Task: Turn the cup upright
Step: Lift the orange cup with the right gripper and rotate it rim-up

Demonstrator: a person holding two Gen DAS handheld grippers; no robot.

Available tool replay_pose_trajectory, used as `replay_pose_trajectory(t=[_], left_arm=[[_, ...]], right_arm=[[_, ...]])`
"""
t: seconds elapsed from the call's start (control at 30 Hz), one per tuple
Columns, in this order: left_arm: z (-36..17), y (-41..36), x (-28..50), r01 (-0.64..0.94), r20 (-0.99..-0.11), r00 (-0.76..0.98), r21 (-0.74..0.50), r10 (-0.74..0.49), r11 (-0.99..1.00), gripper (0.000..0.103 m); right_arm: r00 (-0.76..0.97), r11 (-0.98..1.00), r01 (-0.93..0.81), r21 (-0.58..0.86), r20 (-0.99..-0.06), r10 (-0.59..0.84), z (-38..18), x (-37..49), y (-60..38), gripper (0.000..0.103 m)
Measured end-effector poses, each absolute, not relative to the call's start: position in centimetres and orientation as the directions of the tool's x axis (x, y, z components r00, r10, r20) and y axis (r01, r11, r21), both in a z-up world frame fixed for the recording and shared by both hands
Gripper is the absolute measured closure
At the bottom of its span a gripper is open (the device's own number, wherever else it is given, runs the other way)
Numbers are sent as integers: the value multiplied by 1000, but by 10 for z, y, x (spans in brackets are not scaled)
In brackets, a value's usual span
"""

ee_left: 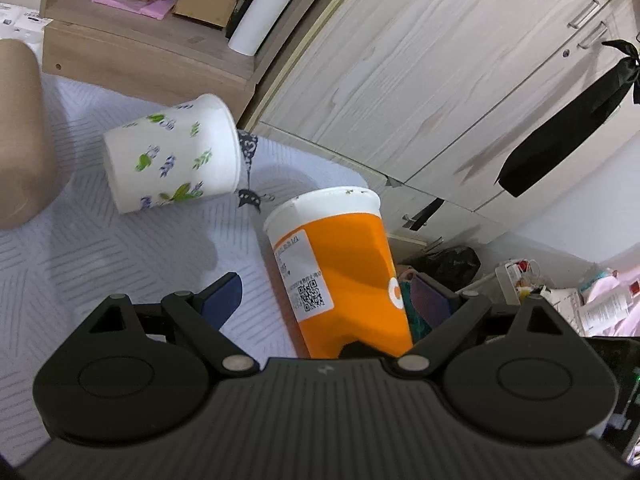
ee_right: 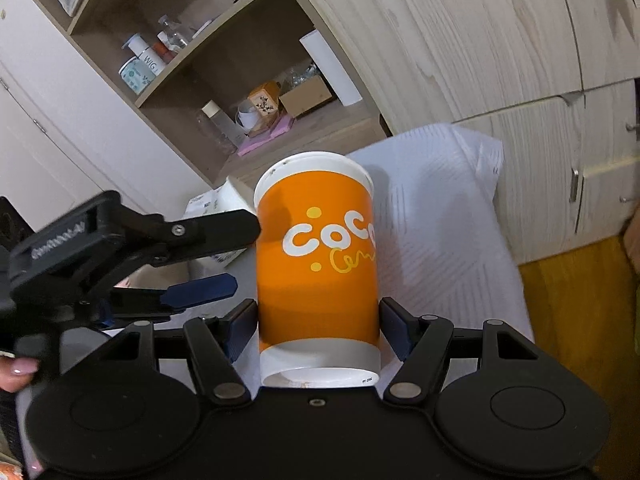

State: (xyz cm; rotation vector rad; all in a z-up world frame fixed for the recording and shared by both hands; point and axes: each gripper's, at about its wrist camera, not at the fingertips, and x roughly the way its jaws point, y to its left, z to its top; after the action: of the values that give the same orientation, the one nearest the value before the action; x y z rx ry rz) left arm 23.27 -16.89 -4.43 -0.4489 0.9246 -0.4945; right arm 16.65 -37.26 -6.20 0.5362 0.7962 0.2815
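An orange paper cup with white "CoCo" lettering (ee_right: 316, 264) sits between the fingers of my right gripper (ee_right: 318, 326), which is shut on its lower body; the rim points away from the camera. The same cup shows in the left wrist view (ee_left: 344, 272), with a white label and QR code. My left gripper (ee_left: 326, 300) is open, its fingers wide apart on either side of the cup without touching it. It also shows at the left of the right wrist view (ee_right: 224, 256). A white cup with leaf and flower print (ee_left: 172, 156) lies on its side on the white cloth.
A table with a white patterned cloth (ee_left: 80, 248) lies below. A brown cylinder (ee_left: 20, 132) stands at the left. A wooden shelf (ee_left: 140, 40) holds boxes and a white roll (ee_left: 262, 14). Wooden cabinet doors (ee_left: 420, 80) stand behind, and a black ribbon (ee_left: 568, 120) hangs at right.
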Motion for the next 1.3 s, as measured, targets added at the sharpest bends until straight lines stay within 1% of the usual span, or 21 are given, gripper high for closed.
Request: replay_pose_trajectory(t=[0.13,0.3,0.47,0.53,0.67,0.73,0.77,0.97,1.1,1.3], left_arm=[[-46,-155,225,216,-638,496,-566,-589,795,11],[-44,-125,214,247,-662,480,-528,-576,813,11],[-48,-99,202,250,-659,444,-560,-607,790,11],[-52,-88,198,238,-659,433,-574,-615,783,13],[-67,-60,192,177,-647,394,-644,-653,744,16],[-72,-50,190,165,-639,375,-666,-671,727,23],[-74,-46,188,161,-636,368,-675,-679,720,28],[-72,-27,179,193,-631,387,-657,-672,728,30],[-75,-17,177,201,-635,376,-655,-675,728,30],[-77,-9,178,221,-628,359,-662,-691,716,30]], right_arm=[[650,832,-43,553,-617,444,-59,155,-359,31],[625,813,-51,580,-617,479,-56,145,-343,31],[592,786,-70,614,-609,528,-57,134,-325,31],[573,774,-83,628,-605,553,-58,130,-316,31],[538,785,-100,611,-630,559,-59,126,-290,31],[522,784,-114,610,-635,570,-56,125,-279,31],[515,782,-123,610,-634,576,-54,125,-275,31],[463,771,-151,618,-645,608,-51,133,-253,30],[425,778,-198,596,-663,616,-53,136,-239,29],[468,815,-239,528,-673,573,-39,140,-231,27]])
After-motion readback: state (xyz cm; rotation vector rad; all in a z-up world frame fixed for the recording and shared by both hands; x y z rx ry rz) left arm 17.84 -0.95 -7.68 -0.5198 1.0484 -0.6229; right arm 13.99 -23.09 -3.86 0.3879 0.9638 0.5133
